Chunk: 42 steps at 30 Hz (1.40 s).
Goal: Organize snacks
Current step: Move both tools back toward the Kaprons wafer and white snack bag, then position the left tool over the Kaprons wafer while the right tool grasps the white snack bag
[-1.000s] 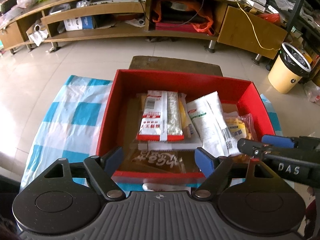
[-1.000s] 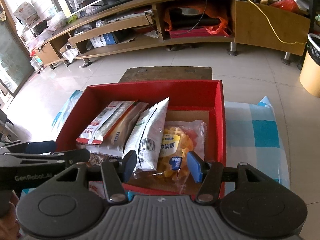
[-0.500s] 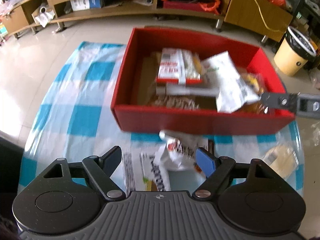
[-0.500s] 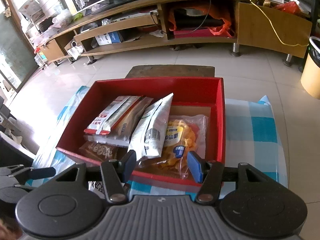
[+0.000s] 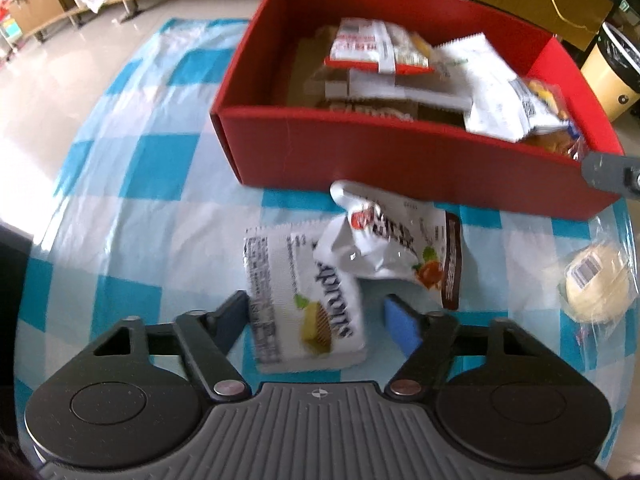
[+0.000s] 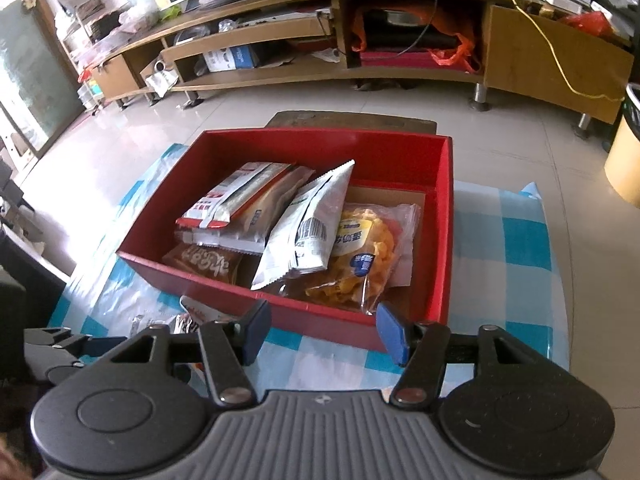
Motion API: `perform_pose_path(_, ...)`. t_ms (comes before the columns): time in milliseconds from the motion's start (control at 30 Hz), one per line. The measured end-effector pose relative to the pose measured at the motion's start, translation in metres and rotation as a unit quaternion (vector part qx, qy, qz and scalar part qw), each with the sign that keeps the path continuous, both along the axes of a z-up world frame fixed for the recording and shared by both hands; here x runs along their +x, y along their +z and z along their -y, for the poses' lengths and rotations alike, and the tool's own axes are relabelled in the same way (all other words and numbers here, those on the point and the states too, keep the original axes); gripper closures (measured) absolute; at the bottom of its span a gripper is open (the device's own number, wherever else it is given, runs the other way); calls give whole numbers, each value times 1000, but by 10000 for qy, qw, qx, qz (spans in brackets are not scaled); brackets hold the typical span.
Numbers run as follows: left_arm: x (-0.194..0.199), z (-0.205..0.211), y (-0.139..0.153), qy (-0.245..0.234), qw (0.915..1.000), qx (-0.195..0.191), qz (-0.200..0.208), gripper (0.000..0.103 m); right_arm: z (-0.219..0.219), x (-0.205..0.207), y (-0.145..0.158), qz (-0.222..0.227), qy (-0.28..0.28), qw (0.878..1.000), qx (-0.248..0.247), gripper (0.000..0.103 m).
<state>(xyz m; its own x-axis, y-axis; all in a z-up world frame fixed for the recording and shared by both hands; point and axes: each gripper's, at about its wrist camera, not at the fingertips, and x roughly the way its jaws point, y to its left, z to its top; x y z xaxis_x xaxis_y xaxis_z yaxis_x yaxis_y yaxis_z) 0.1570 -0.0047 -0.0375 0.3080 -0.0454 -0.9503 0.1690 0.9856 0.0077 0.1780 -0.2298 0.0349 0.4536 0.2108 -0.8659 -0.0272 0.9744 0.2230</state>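
Observation:
A red box (image 5: 360, 156) on the blue-checked cloth holds several snack packets, also seen in the right wrist view (image 6: 442, 240). In front of it lie a white wafer packet (image 5: 308, 304), a crumpled white-and-brown packet (image 5: 400, 248) and a round pale bun in clear wrap (image 5: 598, 284). My left gripper (image 5: 320, 320) is open, low over the cloth, its fingers either side of the wafer packet. My right gripper (image 6: 322, 330) is open and empty, in front of the box's near wall. In the box a white packet (image 6: 308, 232) leans on a bag of yellow crisps (image 6: 360, 256).
The table is covered by a blue-and-white checked cloth (image 5: 132, 168). Beyond it are tiled floor, a long wooden TV cabinet (image 6: 400, 52) and a yellow bin (image 6: 624, 160) at the right. A brown stool top (image 6: 352, 122) stands behind the box.
My left gripper has pulled back from over the box and dropped low to the loose packets in front of it. My right gripper has drawn back a little from the box.

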Motion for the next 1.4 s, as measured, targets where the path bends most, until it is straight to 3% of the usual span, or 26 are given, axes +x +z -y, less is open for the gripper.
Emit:
perform_pose_path(333,-26,-21,3,-116,9996,-169,-192,37,-31,-4,5,20,565,9983,132,44)
perform_pose_path(567,-43,-44,2,-70,9992,-243,-323,37,-70,-4,-18,-352,1143,9921,380,44)
perform_pose_path(900,-39,-53,2,-54,9982,-471,-372,33,-100,22,-62,-649,1131,9865,990,44)
perform_pose_path(1067,-39,-52,3,-200,9982,-450,-348,31,-104,26,-70,-746,1130,9828,1255,37)
perform_pose_path(1267,-42,-61,3,-158,9980,-495,-369,28,-95,15,-68,-1526,1265,9587,2041,37)
perform_pose_path(1333,-43,-61,3,-188,9981,-464,-358,28,-93,12,-62,-1399,1233,9646,1863,38)
perform_pose_path(1400,-43,-60,3,-186,9982,-454,-349,26,-97,12,-55,-1038,1279,9799,1128,38)
